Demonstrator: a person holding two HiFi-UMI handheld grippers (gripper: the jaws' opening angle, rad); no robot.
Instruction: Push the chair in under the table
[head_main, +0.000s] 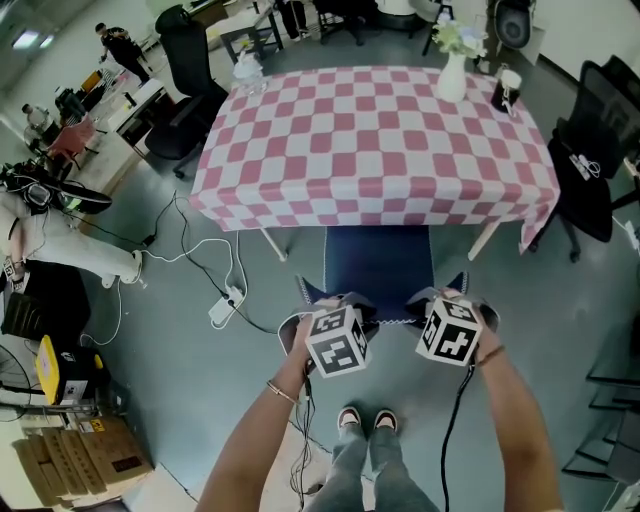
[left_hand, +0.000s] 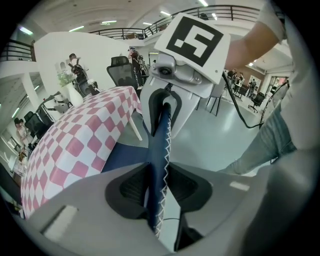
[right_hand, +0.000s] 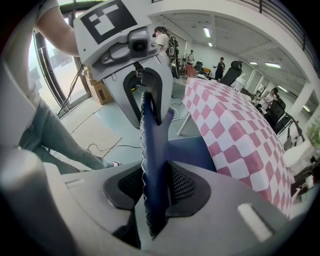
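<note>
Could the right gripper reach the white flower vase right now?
Probably not: the right gripper has its jaws clamped on the blue chair back, and the white flower vase stands at the far edge of the pink-checked table.

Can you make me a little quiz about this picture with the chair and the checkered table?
1. True or false: the left tool and the right tool are both clamped on the back of the blue chair.
2. What pattern covers the table? A stripes, B pink-and-white checks, C dots.
3. Fill in: the flowers on the table stand in a white ____.
Key: 1 true; 2 B; 3 vase.
</note>
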